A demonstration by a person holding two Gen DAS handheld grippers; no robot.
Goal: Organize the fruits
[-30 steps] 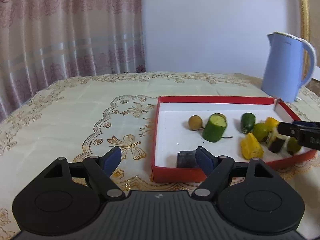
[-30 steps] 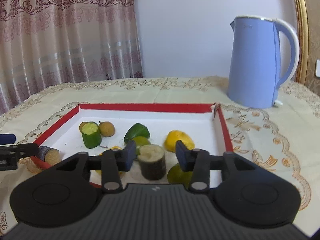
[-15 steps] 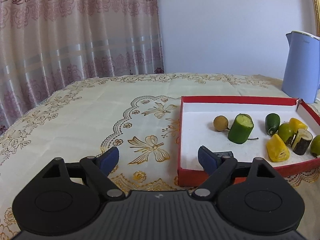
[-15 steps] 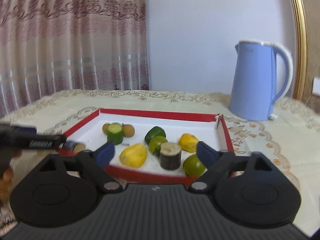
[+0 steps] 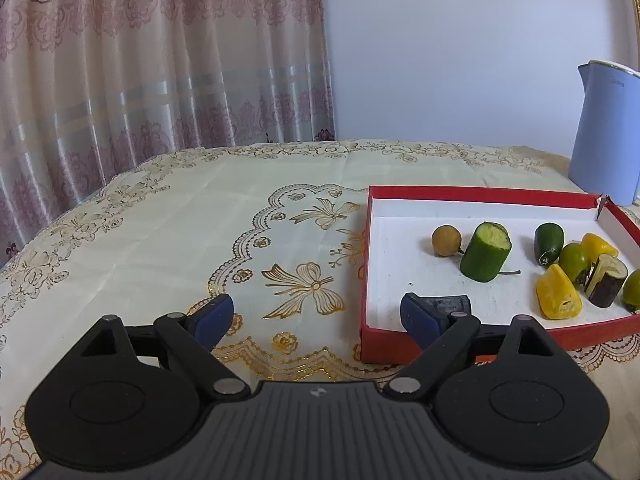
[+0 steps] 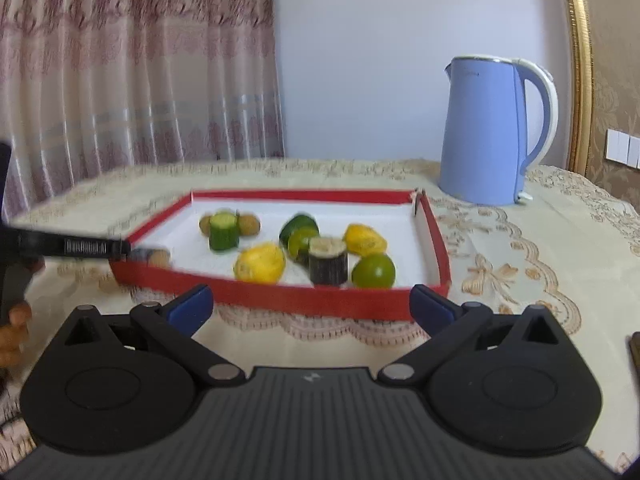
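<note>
Tool jaws on both sides, left tool point(image 5: 316, 316) and right tool point(image 6: 310, 306), have just been opening and hold nothing; every fruit visible lies in the red tray point(image 6: 320, 296) at twelve o'clock.

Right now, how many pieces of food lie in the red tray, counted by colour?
Green: 4 (cucumber piece, dark green piece, round green fruits)
Yellow: 2 (yellow pieces)
Brown: 2 (round brown fruits)
Dark-skinned: 2 (cut dark stubs)
Total: 10, all inside the red tray
</note>
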